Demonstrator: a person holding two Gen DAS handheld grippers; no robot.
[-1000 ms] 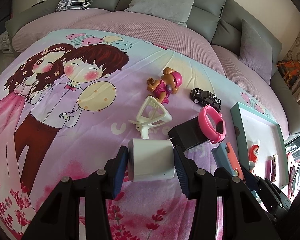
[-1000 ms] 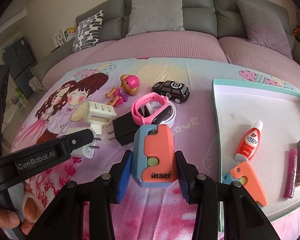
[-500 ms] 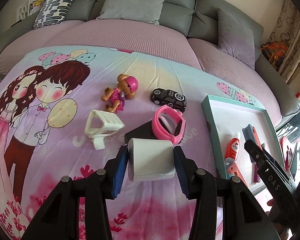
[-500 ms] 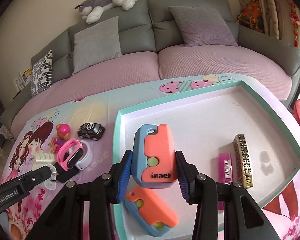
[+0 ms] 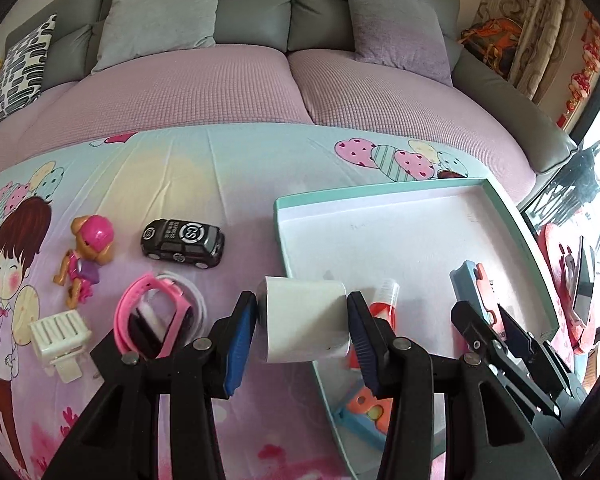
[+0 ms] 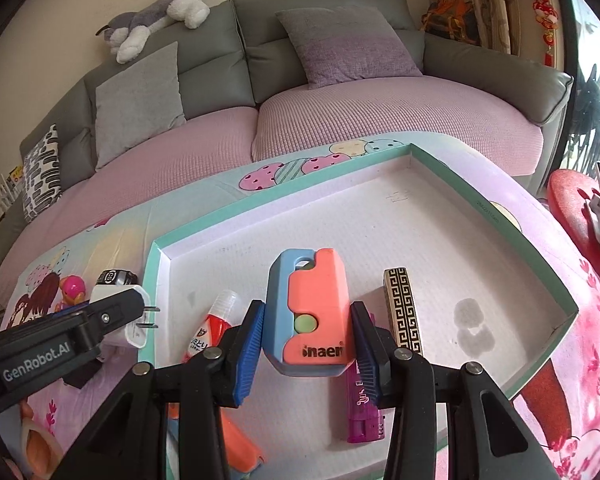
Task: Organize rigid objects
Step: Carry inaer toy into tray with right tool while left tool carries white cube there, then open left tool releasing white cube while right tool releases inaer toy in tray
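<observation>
Left wrist view: left tool point(image 5: 302, 322) clamped on white charger point(image 5: 305, 322), right tool point(image 6: 308, 334) on orange-blue cutter point(image 6: 310, 312) over tray point(image 6: 496, 216)

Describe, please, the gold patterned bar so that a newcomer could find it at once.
Start at the teal-rimmed tray on the cartoon bedsheet. Inside it, just right of the orange-and-blue block held by the right hand-held gripper, lies the gold bar. Its black Greek-key pattern distinguishes it from the plain purple stick beside it.
</observation>
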